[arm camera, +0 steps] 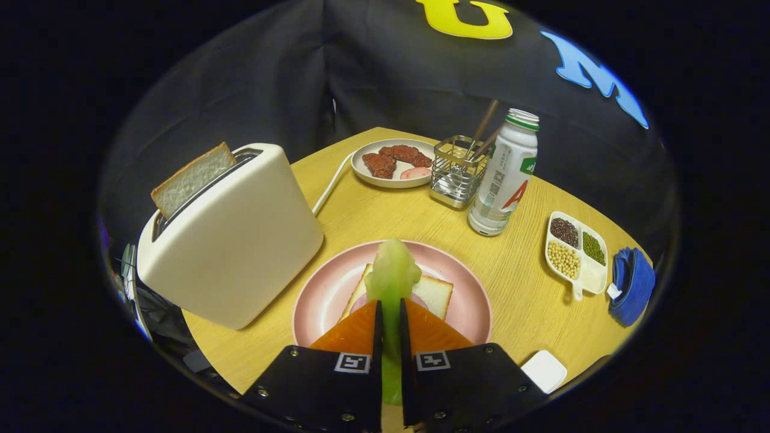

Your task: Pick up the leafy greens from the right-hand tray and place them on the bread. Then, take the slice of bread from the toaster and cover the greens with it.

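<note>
Between the nearly closed fingers of the gripper (391, 319): pale green, waxy leafy greens (392, 273), clamped on both sides, ruffled tip above the square white bread slice (434, 294) on the round, glossy pink plate (469, 288). Beside the plate: smooth cream toaster (234, 240), porous bread slice (191, 178) upright in its slot. Beyond: bare wood-grain round table (361, 210), then wire cutlery holder (457, 171) and white plastic bottle (504, 174).
</note>
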{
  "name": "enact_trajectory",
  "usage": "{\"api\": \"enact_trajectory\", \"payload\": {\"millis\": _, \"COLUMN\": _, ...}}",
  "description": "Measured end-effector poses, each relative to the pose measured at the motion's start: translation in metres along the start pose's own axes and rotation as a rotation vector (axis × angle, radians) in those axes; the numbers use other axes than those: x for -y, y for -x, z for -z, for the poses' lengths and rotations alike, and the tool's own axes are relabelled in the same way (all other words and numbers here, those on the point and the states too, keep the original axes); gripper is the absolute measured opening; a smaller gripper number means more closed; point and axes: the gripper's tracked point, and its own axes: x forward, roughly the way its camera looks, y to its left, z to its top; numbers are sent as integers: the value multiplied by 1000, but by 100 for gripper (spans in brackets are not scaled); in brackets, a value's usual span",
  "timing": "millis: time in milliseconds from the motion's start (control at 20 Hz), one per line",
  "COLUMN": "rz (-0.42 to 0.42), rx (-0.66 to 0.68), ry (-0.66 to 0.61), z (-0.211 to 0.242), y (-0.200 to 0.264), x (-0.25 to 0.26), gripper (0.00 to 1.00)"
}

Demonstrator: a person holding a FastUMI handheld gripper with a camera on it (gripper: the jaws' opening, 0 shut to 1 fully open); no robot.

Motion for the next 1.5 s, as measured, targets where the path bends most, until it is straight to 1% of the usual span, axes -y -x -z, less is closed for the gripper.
{"api": "enact_trajectory", "payload": {"millis": 50, "rz": -2, "rx": -7, "ry": 5, "z": 0, "y": -1, "x": -5, "gripper": 14}}
{"api": "enact_trajectory", "payload": {"millis": 100, "rz": -4, "rx": -14, "ry": 10, "z": 3, "y": -2, "x": -8, "gripper": 17}}
{"api": "enact_trajectory", "payload": {"millis": 150, "rz": 1, "rx": -15, "ry": 13, "z": 1, "y": -3, "x": -10, "gripper": 18}}
{"api": "enact_trajectory", "payload": {"millis": 250, "rz": 12, "rx": -12, "ry": 30, "z": -1, "y": -6, "x": -12, "gripper": 24}}
{"api": "enact_trajectory", "payload": {"millis": 300, "rz": 31, "rx": -8, "ry": 52, "z": -2, "y": -7, "x": -8, "gripper": 31}}
{"api": "enact_trajectory", "payload": {"millis": 350, "rz": 46, "rx": -3, "ry": 71, "z": -4, "y": -6, "x": -5, "gripper": 41}}
{"api": "enact_trajectory", "payload": {"millis": 400, "rz": 50, "rx": -2, "ry": 76, "z": -4, "y": -5, "x": -6, "gripper": 44}}
{"api": "enact_trajectory", "payload": {"millis": 600, "rz": 50, "rx": 65, "ry": 33, "z": -12, "y": 6, "x": -5, "gripper": 44}}
{"api": "enact_trajectory", "payload": {"millis": 750, "rz": 56, "rx": 177, "ry": 17, "z": -20, "y": 29, "x": -14, "gripper": 44}}
{"api": "enact_trajectory", "payload": {"millis": 1000, "rz": 56, "rx": 358, "ry": -19, "z": -18, "y": 66, "x": -45, "gripper": 43}}
{"api": "enact_trajectory", "payload": {"millis": 1100, "rz": 83, "rx": 443, "ry": -31, "z": -18, "y": 80, "x": -55, "gripper": 44}}
{"api": "enact_trajectory", "payload": {"millis": 1250, "rz": 154, "rx": 566, "ry": -39, "z": -19, "y": 102, "x": -71, "gripper": 43}}
{"api": "enact_trajectory", "payload": {"millis": 1350, "rz": 164, "rx": 609, "ry": -59, "z": -17, "y": 108, "x": -87, "gripper": 43}}
{"api": "enact_trajectory", "payload": {"millis": 1500, "rz": 160, "rx": 632, "ry": -98, "z": -7, "y": 114, "x": -109, "gripper": 43}}
